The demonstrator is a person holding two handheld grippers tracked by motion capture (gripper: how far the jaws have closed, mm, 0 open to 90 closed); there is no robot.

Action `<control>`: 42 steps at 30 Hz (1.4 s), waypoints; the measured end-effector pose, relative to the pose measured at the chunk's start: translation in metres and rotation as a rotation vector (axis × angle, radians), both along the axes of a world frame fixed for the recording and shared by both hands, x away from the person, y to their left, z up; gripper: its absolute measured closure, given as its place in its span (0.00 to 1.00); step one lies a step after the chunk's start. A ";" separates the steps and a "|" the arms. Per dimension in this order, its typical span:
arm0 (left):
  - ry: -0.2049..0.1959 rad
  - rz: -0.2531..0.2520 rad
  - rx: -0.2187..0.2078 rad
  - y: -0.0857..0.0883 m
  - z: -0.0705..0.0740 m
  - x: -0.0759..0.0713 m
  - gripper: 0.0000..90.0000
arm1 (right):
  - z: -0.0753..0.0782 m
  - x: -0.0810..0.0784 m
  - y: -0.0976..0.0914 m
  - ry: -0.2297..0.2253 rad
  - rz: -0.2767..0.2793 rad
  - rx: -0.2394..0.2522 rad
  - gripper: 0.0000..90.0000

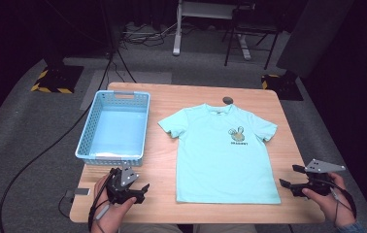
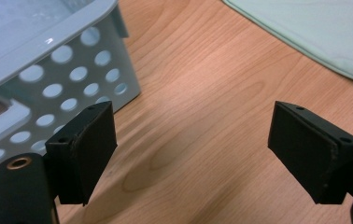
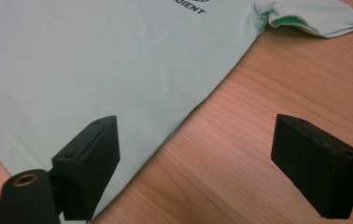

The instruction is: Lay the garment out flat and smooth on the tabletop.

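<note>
A light mint t-shirt [image 1: 225, 153] with a small printed logo lies flat, front up, in the middle of the wooden table [image 1: 162, 160]. My left gripper [image 1: 142, 191] hovers open over bare wood near the front left, between the basket and the shirt's lower left corner. In the left gripper view its jaws stand wide apart with nothing between them [image 2: 193, 154]; the shirt's edge [image 2: 314, 32] lies farther off. My right gripper [image 1: 288, 177] is open just off the shirt's lower right corner. In the right gripper view [image 3: 195, 163] the shirt's hem [image 3: 95, 74] lies under the left jaw.
A light blue perforated plastic basket [image 1: 115, 125], [image 2: 48, 70] stands at the table's left. A small dark round object [image 1: 227, 100] lies by the shirt's collar at the far edge. Beyond the table are cables, stands and a desk frame on grey floor.
</note>
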State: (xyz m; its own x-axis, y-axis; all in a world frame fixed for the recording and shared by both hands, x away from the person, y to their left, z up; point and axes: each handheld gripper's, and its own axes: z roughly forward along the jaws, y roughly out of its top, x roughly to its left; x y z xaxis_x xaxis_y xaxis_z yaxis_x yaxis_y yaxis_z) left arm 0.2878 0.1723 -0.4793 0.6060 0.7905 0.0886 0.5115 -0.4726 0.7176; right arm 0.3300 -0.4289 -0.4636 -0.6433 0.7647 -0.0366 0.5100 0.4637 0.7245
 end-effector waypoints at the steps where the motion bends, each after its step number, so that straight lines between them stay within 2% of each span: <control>1: 0.000 0.007 0.001 0.004 0.000 -0.001 0.17 | -0.001 -0.001 -0.002 0.003 -0.006 0.002 0.17; 10: -0.004 0.021 -0.006 0.017 -0.004 -0.003 0.17 | -0.008 -0.002 -0.016 0.011 -0.028 0.007 0.17; 14: 0.003 0.038 -0.015 0.026 -0.009 -0.002 0.17 | -0.015 -0.001 -0.025 0.024 -0.047 0.014 0.17; 20: 0.040 0.075 -0.039 0.039 -0.021 0.001 0.15 | -0.027 0.000 -0.035 0.044 -0.064 0.021 0.17; 24: 0.066 0.091 -0.029 0.046 -0.031 0.003 0.15 | -0.037 0.000 -0.037 0.071 -0.075 0.031 0.16; 25: 0.069 0.093 -0.062 0.048 -0.034 0.003 0.14 | -0.040 0.000 -0.038 0.076 -0.077 0.033 0.15; 29: 0.081 0.104 -0.070 0.050 -0.034 0.004 0.11 | -0.045 -0.003 -0.038 0.034 -0.086 0.049 0.14; 31: 0.083 0.114 -0.069 0.050 -0.034 0.004 0.08 | -0.046 -0.005 -0.038 0.016 -0.077 0.032 0.13; 42: 0.081 0.129 -0.068 0.050 -0.034 0.003 0.08 | -0.047 -0.008 -0.037 0.014 -0.080 0.028 0.12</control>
